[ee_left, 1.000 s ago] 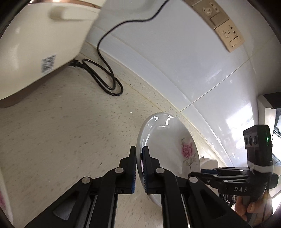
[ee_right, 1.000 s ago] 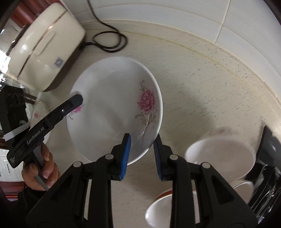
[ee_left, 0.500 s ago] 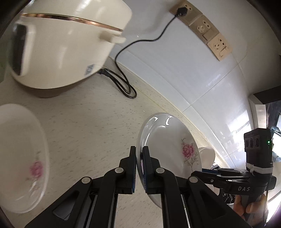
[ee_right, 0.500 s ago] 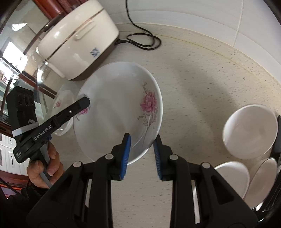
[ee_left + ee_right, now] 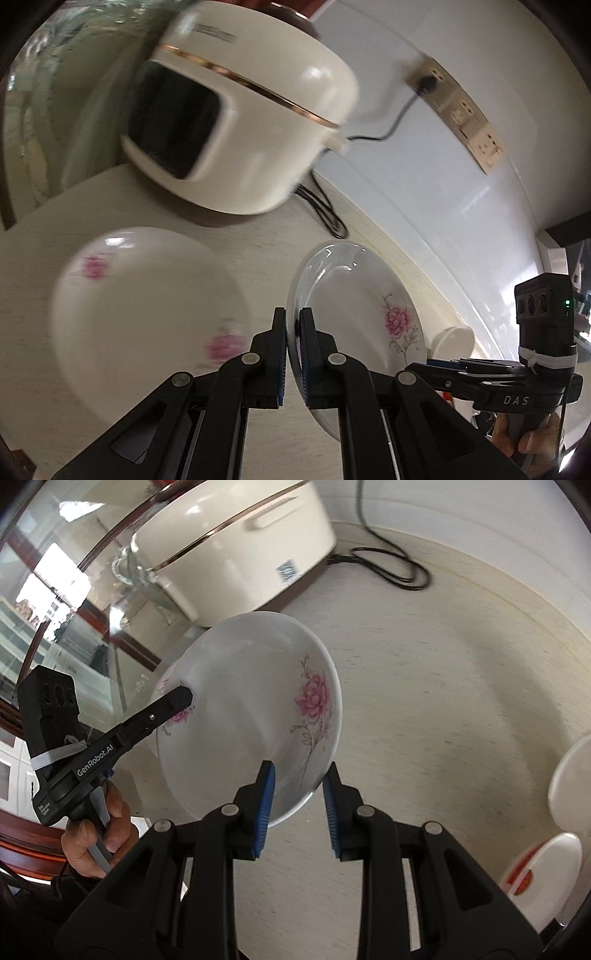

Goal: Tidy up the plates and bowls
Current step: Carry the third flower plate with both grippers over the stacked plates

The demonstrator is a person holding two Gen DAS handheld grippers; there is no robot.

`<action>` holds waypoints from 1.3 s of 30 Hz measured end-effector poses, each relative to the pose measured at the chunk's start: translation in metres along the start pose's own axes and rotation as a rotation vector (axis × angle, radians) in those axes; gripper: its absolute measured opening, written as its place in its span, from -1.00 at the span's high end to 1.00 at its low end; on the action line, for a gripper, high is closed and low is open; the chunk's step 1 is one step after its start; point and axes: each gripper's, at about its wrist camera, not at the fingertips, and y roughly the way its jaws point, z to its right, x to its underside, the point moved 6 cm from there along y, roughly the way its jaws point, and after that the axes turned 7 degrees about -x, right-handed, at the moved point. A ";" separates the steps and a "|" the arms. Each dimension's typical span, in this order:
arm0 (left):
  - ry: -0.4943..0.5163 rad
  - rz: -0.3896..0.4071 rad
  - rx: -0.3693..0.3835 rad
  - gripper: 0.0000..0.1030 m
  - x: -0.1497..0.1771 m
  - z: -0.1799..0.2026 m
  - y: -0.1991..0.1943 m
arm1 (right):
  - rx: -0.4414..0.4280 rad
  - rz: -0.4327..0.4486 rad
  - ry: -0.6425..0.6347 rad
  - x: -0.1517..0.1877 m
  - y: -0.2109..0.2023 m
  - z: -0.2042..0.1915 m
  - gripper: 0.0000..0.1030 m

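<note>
Left hand-held gripper [image 5: 293, 354], left wrist view: clamped on the near rim of the flowered plate [image 5: 354, 317], which stands on edge, face to the right. Second flowered plate [image 5: 144, 314] lies flat on the tabletop [image 5: 33, 266] to the left of the held one, just in front of the rice cooker [image 5: 240, 129]. That is the relation that matters: stack target sits left of and below the held plate, so the plate has to tip flat and travel left. Left hand is the nearer one. Right hand-held gripper [image 5: 439, 369] shows at the right, level with the plate's far rim.

Versus a second ago: the flat plate and the cooker front were out of view, now both fill the left half; held plate sits the same in the jaws.

Right wrist view: right hand-held gripper [image 5: 297, 805] narrow, jaws either side of the plate [image 5: 251, 716] rim; can't tell whether the pads press on it. Left hand-held gripper [image 5: 184, 701] grips the opposite rim. White bowls [image 5: 570, 775] sit at the right tabletop edge, earlier nearer centre.
</note>
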 end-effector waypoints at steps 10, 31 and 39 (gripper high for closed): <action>-0.063 0.027 -0.077 0.88 -0.005 -0.059 -0.019 | -0.061 -0.045 -0.056 -0.009 0.048 -0.045 0.41; -0.105 0.057 -0.207 0.87 -0.009 -0.111 -0.028 | -0.007 -0.093 -0.137 -0.013 0.095 -0.077 0.41; -0.086 0.065 -0.238 0.86 -0.006 -0.112 -0.028 | 0.050 -0.087 -0.168 -0.012 0.097 -0.079 0.42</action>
